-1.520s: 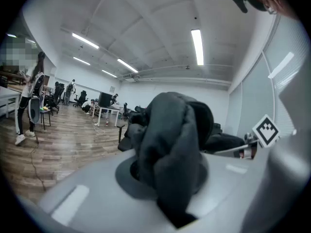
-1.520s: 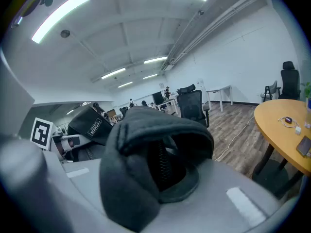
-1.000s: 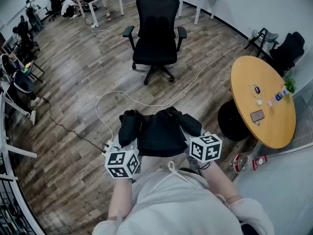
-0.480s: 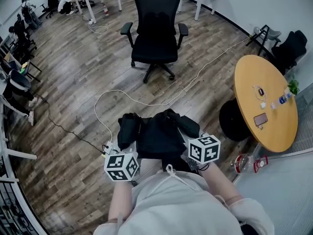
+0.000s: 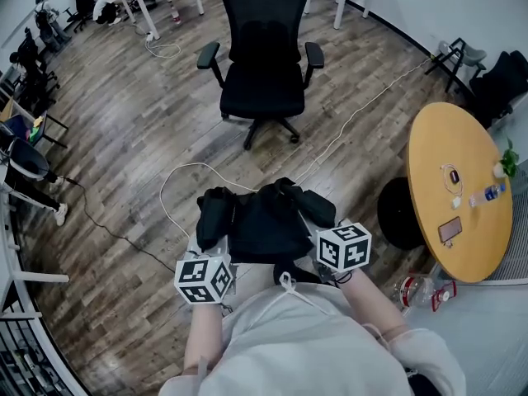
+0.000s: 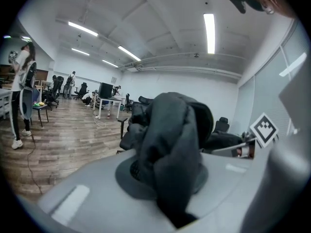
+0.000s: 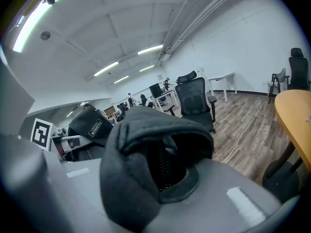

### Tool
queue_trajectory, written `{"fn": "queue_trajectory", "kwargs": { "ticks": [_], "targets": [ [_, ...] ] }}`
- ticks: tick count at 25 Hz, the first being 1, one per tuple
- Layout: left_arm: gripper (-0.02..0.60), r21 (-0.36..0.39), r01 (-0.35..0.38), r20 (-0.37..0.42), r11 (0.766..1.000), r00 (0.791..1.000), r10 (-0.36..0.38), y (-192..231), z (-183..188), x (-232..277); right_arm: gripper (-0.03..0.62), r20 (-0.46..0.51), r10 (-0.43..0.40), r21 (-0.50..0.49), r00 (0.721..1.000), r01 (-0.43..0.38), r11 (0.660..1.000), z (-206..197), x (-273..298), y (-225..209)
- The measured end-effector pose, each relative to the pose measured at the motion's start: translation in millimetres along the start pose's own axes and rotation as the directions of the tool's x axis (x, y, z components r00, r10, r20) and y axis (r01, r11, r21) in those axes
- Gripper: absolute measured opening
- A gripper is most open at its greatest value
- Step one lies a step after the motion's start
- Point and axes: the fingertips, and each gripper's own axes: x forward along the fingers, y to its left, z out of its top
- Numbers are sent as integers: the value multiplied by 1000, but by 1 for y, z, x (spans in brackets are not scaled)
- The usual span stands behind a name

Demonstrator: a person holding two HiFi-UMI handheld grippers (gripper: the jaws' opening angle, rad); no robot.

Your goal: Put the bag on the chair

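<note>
A black bag (image 5: 266, 223) hangs between my two grippers above the wooden floor. My left gripper (image 5: 211, 258) is shut on the bag's left shoulder strap (image 6: 170, 149), which bunches up over its jaws. On the other side, my right gripper (image 5: 323, 236) is shut on the padded right strap (image 7: 146, 164). The black office chair (image 5: 262, 56) stands ahead of the bag with its seat bare, and it also shows in the right gripper view as the chair (image 7: 197, 101) beyond the strap.
A round wooden table (image 5: 458, 192) with small items stands at the right, with a red-and-clear object (image 5: 421, 287) on the floor beside it. A white cable (image 5: 190, 172) loops across the floor between me and the chair. Desks, chairs and people are at the far left.
Both grippers and the bag have moved forward toward the chair, which now looks larger and nearer. The round table has slid toward the right edge. The grips are unchanged.
</note>
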Motion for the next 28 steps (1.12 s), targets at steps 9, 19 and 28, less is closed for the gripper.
{"fn": "queue_trajectory", "kwargs": {
  "ticks": [9,19,28],
  "targets": [
    [28,10,-12,-4,1000,1000,12,7,50,127,31,12,23,1,1000,-23,1000,84,71,-78],
    [28,22,14,-35,1000,999,-13,5,76,216,30,13,-20,44,1000,19,999,134,113,-140],
    [28,28,80,-83,996,994,-78,33,100,308,31,3,-85,99,996,84,992,173,174,-180]
  ]
}}
